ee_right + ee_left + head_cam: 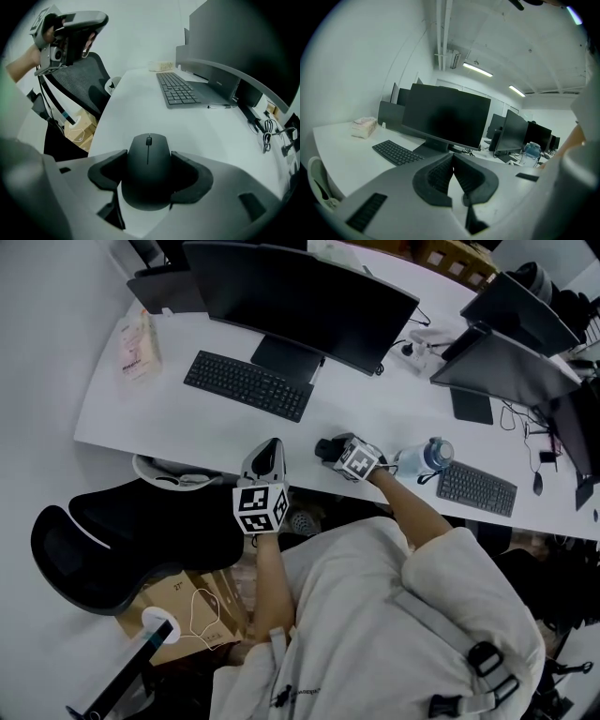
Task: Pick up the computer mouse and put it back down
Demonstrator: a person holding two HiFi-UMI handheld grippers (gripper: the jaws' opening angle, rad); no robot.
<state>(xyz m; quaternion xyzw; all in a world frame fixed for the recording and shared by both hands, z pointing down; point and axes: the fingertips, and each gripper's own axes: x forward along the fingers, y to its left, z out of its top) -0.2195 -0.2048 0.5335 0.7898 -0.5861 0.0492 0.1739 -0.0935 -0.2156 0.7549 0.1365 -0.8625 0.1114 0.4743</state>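
- Spreading out ahead of both grippers, the white desk (pixel 178 423) fills most of the head view, and the right gripper hangs over its near edge.
- A dark monitor (pixel 300 296) stands beyond the left gripper's jaws. In the right gripper view it rises at the far right of the tool.
- A black mesh office chair (pixel 122 531) sits off the desk edge, to the left of the left gripper.
- A black keyboard (pixel 178 89) lies ahead of the right gripper and a little to its right, well apart from the jaws.
- The left gripper (pixel 453 159) is held up off the desk, roughly level and facing the monitor. Its jaws are pressed together with nothing between them.
- The right gripper (pixel 149 157) tilts steeply down onto the desk, with its two dark pads set against the flanks of the mouse, clamped on it.
- The computer mouse (pixel 149 164) rests on the desk directly between the right gripper's jaws. Its scroll wheel points away from the tool, toward the far end of the desk.
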